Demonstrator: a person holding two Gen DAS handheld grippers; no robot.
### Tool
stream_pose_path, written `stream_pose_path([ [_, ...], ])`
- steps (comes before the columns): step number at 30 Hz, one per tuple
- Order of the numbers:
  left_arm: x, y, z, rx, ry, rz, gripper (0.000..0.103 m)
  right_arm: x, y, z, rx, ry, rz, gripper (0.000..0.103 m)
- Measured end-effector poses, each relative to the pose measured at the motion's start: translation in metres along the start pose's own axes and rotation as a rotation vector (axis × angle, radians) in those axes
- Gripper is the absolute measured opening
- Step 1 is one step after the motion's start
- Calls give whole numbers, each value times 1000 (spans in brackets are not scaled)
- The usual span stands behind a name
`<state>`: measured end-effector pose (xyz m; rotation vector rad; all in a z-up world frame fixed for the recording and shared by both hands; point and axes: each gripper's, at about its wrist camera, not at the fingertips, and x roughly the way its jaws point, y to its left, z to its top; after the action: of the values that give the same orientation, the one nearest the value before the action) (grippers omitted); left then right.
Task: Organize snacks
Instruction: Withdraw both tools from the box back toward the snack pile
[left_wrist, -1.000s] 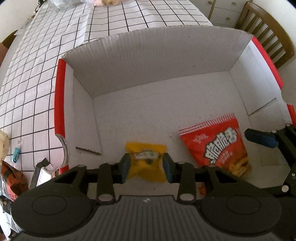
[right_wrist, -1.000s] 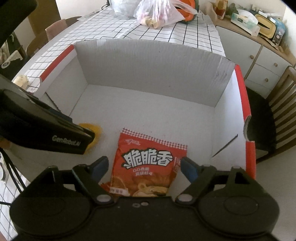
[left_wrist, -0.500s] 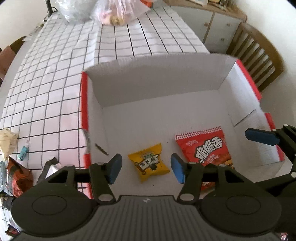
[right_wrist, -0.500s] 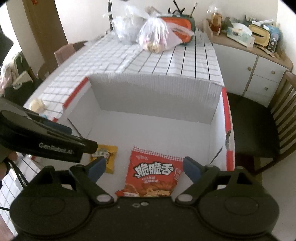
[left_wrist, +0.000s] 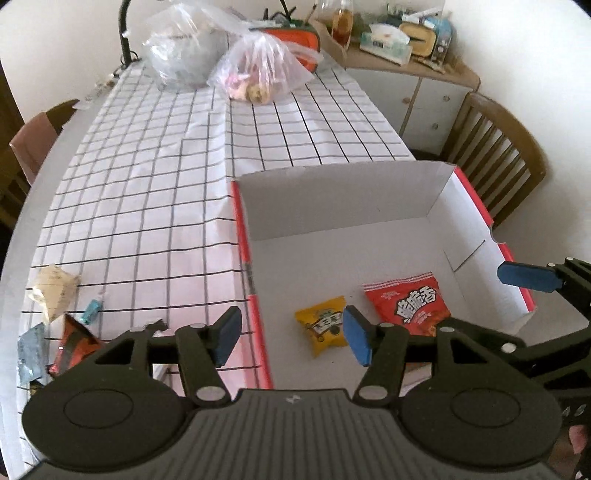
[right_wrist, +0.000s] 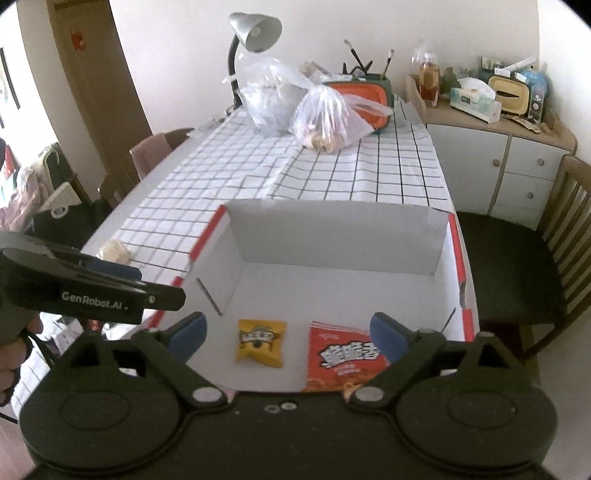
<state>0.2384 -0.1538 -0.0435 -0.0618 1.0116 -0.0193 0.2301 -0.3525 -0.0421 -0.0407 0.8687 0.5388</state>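
Note:
A white cardboard box (left_wrist: 332, 199) with red rims stands on the checked tablecloth. On its floor lie a yellow snack packet (left_wrist: 325, 326) and, to its right, a red snack bag (left_wrist: 410, 304). My left gripper (left_wrist: 291, 338) hangs above the box's left rim, its jaws opening with nothing between them. My right gripper (right_wrist: 288, 332) hovers over the box's near edge, jaws opening wide, empty; below it lie the yellow packet (right_wrist: 261, 341) and the red bag (right_wrist: 343, 360). Several loose snacks (left_wrist: 53, 291) lie on the cloth left of the box.
Two filled plastic bags (left_wrist: 258, 74) and a desk lamp (right_wrist: 255, 29) stand at the table's far end. A wooden chair (right_wrist: 517, 266) is right of the box, a cabinet (right_wrist: 498, 147) with clutter behind it. Another chair (right_wrist: 155, 147) stands at the table's left side.
The left gripper let go of the yellow packet, which now lies on the box floor. Both grippers rose and drew back from the box, their jaws spreading wider.

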Motion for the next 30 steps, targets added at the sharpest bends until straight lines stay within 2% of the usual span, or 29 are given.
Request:
stream_pose_path([
  [8, -38, 28, -27, 16, -72, -14, 63, -23, 34, -9, 10, -57, 14, 101],
  [16, -73, 63, -58, 9, -138, -36, 74, -34, 82, -23, -22, -98, 38, 103],
  [19, -81, 77, -73, 13, -154, -30, 75, -31, 100, -28, -31, -98, 48, 103],
  [30, -90, 147, -122, -39, -116, -11, 76, -7, 161, -54, -59, -44, 64, 103],
])
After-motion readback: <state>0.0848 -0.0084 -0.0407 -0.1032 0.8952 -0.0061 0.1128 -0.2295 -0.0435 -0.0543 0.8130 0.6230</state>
